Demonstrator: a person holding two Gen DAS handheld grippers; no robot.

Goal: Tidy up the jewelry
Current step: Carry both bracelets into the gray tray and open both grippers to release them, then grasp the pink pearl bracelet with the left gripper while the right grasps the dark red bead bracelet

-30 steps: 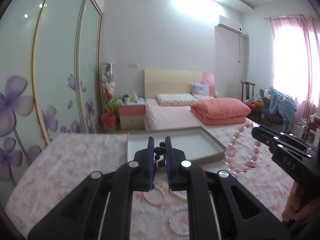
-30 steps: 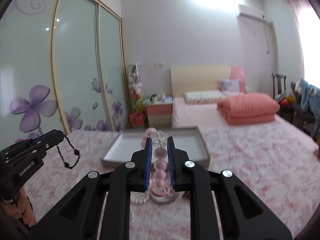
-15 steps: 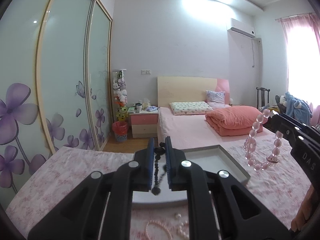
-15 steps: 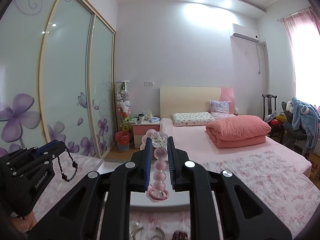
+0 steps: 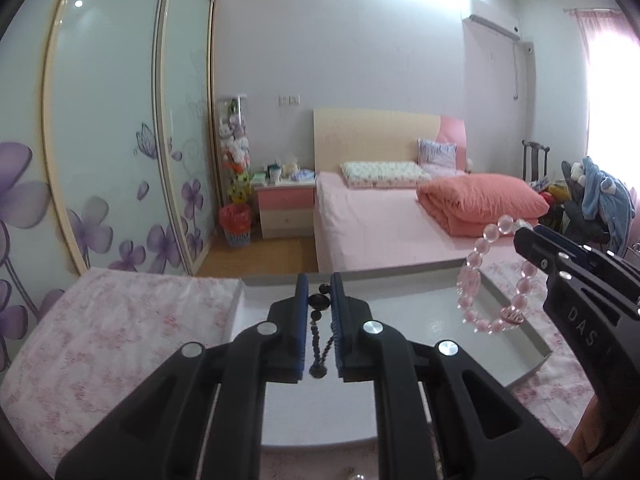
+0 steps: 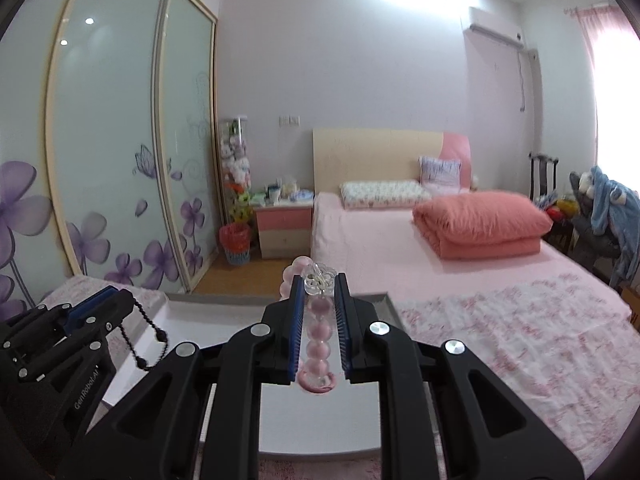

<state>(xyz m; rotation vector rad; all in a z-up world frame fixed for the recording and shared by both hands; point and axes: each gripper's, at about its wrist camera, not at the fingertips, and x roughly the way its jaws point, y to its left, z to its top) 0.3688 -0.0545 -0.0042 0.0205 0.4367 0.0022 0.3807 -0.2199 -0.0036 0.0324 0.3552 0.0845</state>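
Note:
My left gripper [image 5: 319, 292] is shut on a black bead bracelet [image 5: 319, 334] that hangs between its blue pads above the grey tray [image 5: 536, 344]. It also shows in the right wrist view [image 6: 104, 304], with the black bracelet [image 6: 146, 344] dangling. My right gripper [image 6: 319, 288] is shut on a pink bead bracelet [image 6: 318, 340] with a clear flower charm, held over the tray [image 6: 386, 300]. In the left wrist view the right gripper [image 5: 528, 236] holds the pink bracelet [image 5: 480, 276] above the tray's right side.
The tray lies on a pink floral tablecloth [image 5: 120, 320]. Behind are a bed [image 5: 380, 216] with an orange quilt, a nightstand [image 5: 286, 208], sliding wardrobe doors [image 5: 100, 140] at the left and a chair with clothes [image 5: 596, 204] at the right.
Both grippers have moved forward over the tray with their bracelets; the loose jewelry on the cloth has dropped out of view.

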